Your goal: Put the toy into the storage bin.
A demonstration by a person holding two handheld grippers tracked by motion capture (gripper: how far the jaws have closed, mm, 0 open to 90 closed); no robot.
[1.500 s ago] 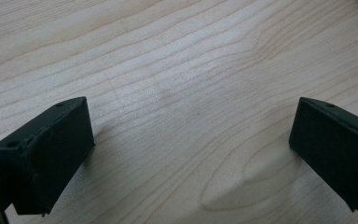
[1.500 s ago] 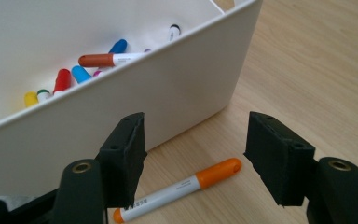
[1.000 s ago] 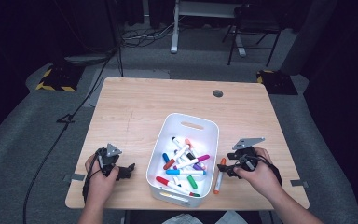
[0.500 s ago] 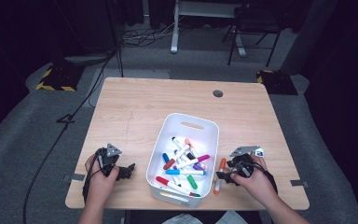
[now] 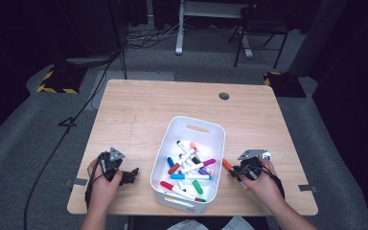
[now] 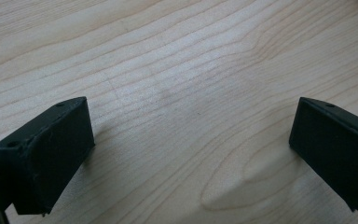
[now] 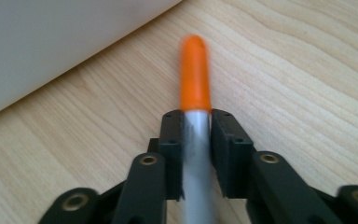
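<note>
A white bin (image 5: pixel 182 128) holding several coloured markers stands at the front middle of the wooden table (image 5: pixel 139 110). Just right of it lies a white marker with an orange cap (image 5: pixel 227 165) (image 7: pixel 195 74). My right gripper (image 5: pixel 238 172) (image 7: pixel 196 135) is low on the table and its jaws have just been closing; they are now shut on this marker's white barrel, with the orange cap sticking out ahead toward the bin wall (image 7: pixel 51 51). My left gripper (image 5: pixel 133 173) (image 6: pixel 191 144) rests on the table left of the bin, open, with only bare wood between its fingers.
A round cable hole (image 5: pixel 224 96) sits near the table's far right. Beyond the table are grey carpet, a chair base (image 5: pixel 256 33) and cables on the floor. The table's front edge is close to both hands.
My right gripper sank to the table beside the bin and closed on the orange-capped marker. The left hand stayed where it was.
</note>
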